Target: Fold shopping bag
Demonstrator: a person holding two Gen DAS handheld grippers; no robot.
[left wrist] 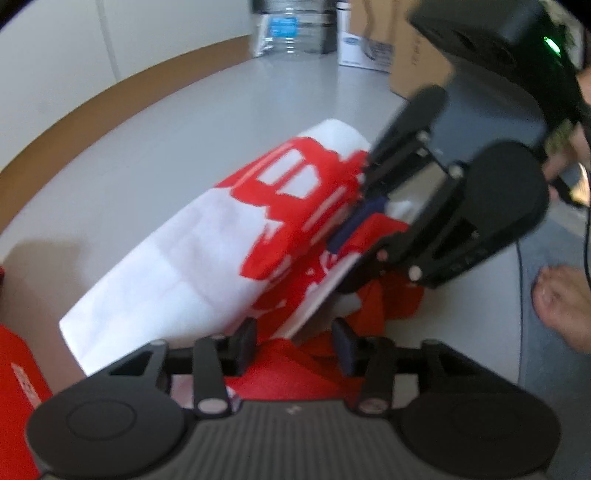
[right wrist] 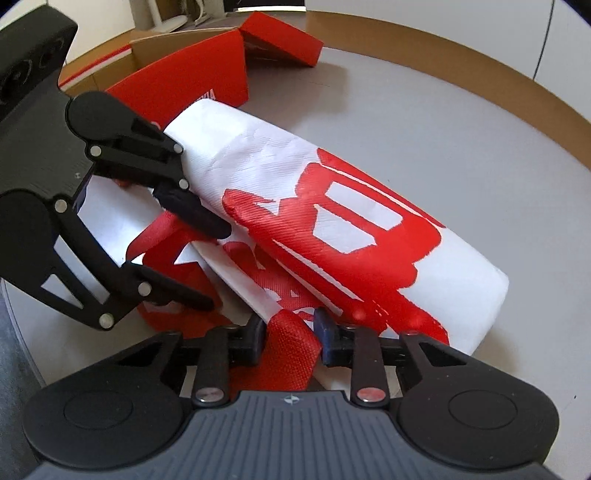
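A white shopping bag with red print (left wrist: 177,266) (right wrist: 343,173) lies folded into a long bundle on the grey round table (left wrist: 122,158) (right wrist: 424,107). Its red handles (right wrist: 291,354) (left wrist: 291,365) spill out at the near end. My right gripper (right wrist: 290,338) (left wrist: 338,267) is shut on one red handle strap, which fills the gap between the pads. My left gripper (left wrist: 293,343) (right wrist: 216,266) stands open at the same end of the bag; a loop of red handle lies between its fingers, and neither pad presses on it.
An open red cardboard box (right wrist: 192,74) (left wrist: 14,373) stands behind the bag's far end. A pack of water bottles (left wrist: 291,29) and cardboard boxes (left wrist: 417,55) stand beyond the table. A person's foot (left wrist: 561,306) and a cable (left wrist: 587,236) are off the table's edge.
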